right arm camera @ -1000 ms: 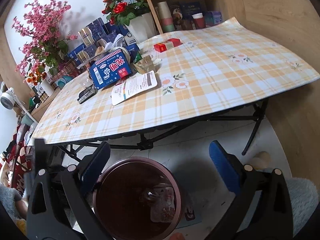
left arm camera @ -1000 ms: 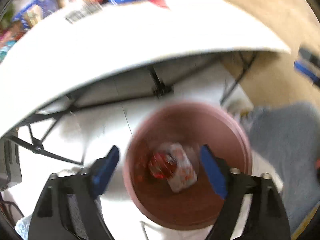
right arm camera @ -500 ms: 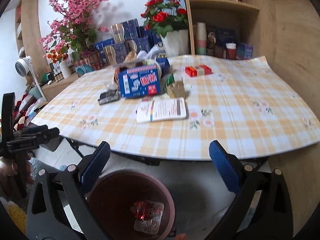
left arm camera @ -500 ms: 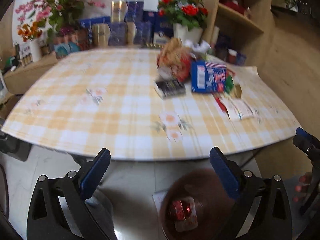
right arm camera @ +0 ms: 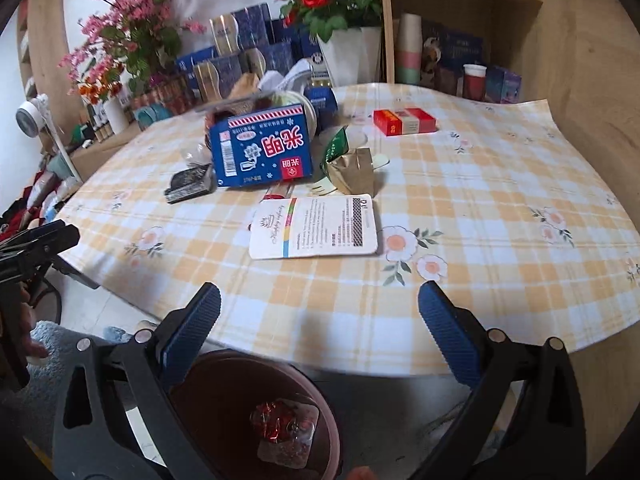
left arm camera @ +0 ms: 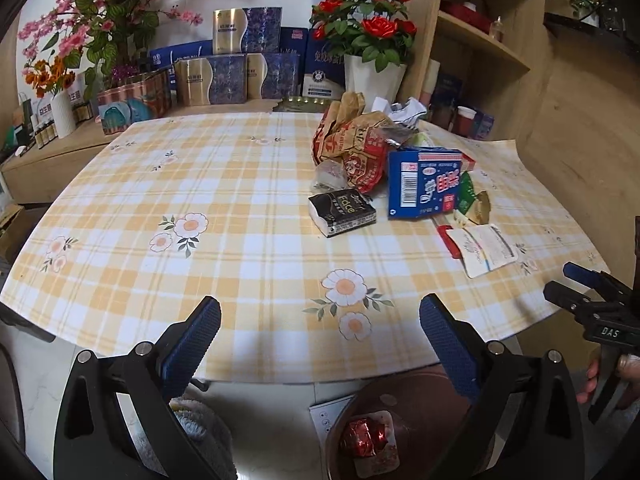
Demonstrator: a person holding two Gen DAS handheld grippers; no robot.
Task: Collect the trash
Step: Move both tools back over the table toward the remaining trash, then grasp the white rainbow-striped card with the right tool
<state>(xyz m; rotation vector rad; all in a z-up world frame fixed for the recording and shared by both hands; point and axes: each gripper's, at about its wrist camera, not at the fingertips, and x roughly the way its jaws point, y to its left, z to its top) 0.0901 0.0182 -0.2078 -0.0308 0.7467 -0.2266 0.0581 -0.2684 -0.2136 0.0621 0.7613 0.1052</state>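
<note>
Both hand-held grippers raised, table [left arm camera: 240, 208] nearer

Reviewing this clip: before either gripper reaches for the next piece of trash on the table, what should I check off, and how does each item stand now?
1. Left gripper open and empty: ok.
2. Right gripper open and empty: ok.
3. Brown bin on the floor below the table edge, with room left: ok; only a red foil wrapper on a clear packet lies inside.
4. Nearest trash free to grasp: ok; the white card lies flat, nothing on top.
5. Blue box empty, so trash: cannot tell.
</note>
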